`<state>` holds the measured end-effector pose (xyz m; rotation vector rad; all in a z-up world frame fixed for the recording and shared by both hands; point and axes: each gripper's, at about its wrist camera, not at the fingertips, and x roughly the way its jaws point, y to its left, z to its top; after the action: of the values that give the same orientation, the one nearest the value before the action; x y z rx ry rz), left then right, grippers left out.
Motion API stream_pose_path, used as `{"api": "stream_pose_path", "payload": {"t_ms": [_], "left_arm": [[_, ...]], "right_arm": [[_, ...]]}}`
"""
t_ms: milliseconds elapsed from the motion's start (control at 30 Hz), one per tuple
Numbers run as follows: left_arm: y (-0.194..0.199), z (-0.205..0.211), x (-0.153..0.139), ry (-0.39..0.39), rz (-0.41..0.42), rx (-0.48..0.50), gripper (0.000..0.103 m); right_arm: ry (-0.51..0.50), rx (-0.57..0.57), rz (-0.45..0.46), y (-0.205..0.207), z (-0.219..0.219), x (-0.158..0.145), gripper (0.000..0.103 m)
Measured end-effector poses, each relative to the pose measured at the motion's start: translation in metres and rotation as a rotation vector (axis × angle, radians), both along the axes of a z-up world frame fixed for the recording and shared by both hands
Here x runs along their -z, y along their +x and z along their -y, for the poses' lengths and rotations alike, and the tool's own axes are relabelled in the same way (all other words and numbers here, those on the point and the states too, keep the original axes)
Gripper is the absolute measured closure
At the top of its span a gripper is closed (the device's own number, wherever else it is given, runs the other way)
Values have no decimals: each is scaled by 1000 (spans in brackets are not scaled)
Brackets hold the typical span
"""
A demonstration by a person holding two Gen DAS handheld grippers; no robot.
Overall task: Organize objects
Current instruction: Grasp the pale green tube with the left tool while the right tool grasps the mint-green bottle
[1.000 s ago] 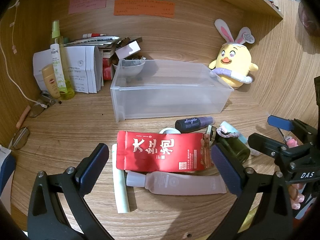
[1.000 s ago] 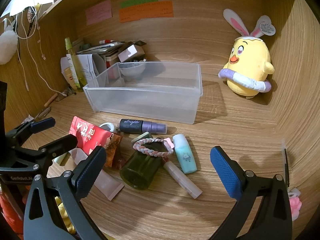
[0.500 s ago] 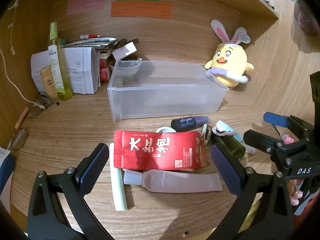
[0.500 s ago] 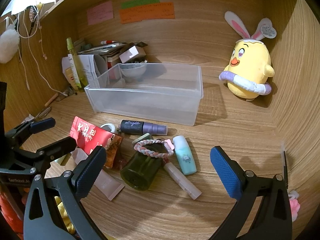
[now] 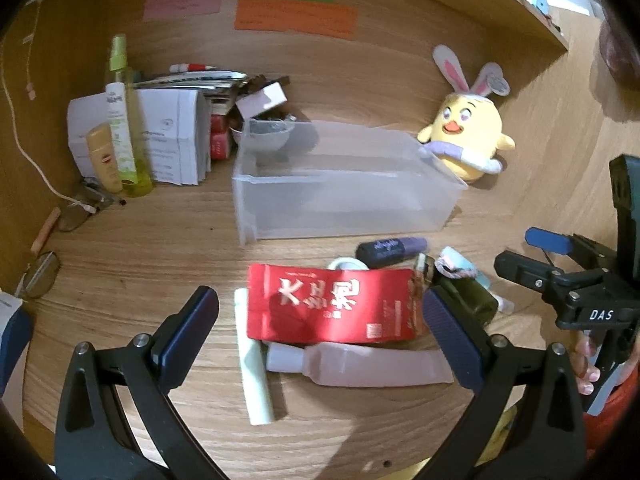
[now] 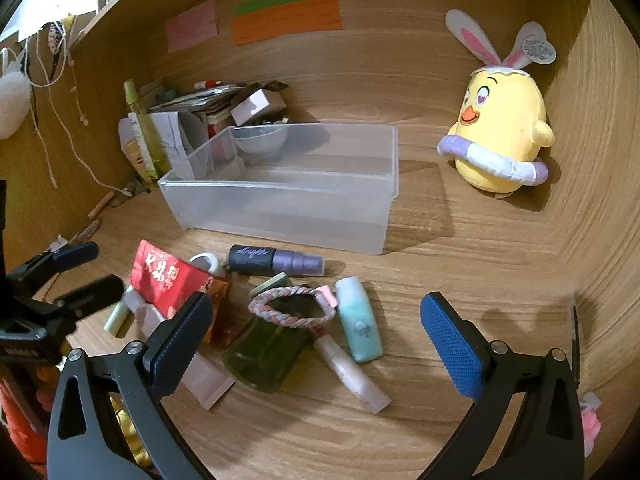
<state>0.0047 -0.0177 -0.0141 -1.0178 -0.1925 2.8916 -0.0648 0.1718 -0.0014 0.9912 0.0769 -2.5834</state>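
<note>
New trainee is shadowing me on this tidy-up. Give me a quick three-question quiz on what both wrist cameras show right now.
1. True or false: the clear plastic bin already holds the red packet.
2. Multiple choice: the braided hair tie lies on A) the yellow chick plush, B) the dark green bottle, C) the teal bottle.
3. Fill in: the left gripper and right gripper are both ____.

Key: 1 false, it lies on the desk in front of the bin; 2 B; 3 open, holding nothing.

Cluttered toiletries [image 6: 280,320] before clear bin [image 6: 288,200]
</note>
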Motion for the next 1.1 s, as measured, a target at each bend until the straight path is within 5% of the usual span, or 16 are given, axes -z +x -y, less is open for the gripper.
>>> {"api": "stream_pose_path", "payload": {"t_ms": [233,367,700,1100], "left_arm": [[4,27,-1,-18,1,-79,0],[2,44,8,-17,49,-114,18],[8,50,42,-9,174,-109,20],[-3,53,54,-2,223,-128,50]], "right_arm": [[58,34,-23,-10,-6,1,0],[76,51,-14,-19,-12,5,1],[91,75,10,-25,-24,14,3],[91,62,66,-35,-32,27,16]]}}
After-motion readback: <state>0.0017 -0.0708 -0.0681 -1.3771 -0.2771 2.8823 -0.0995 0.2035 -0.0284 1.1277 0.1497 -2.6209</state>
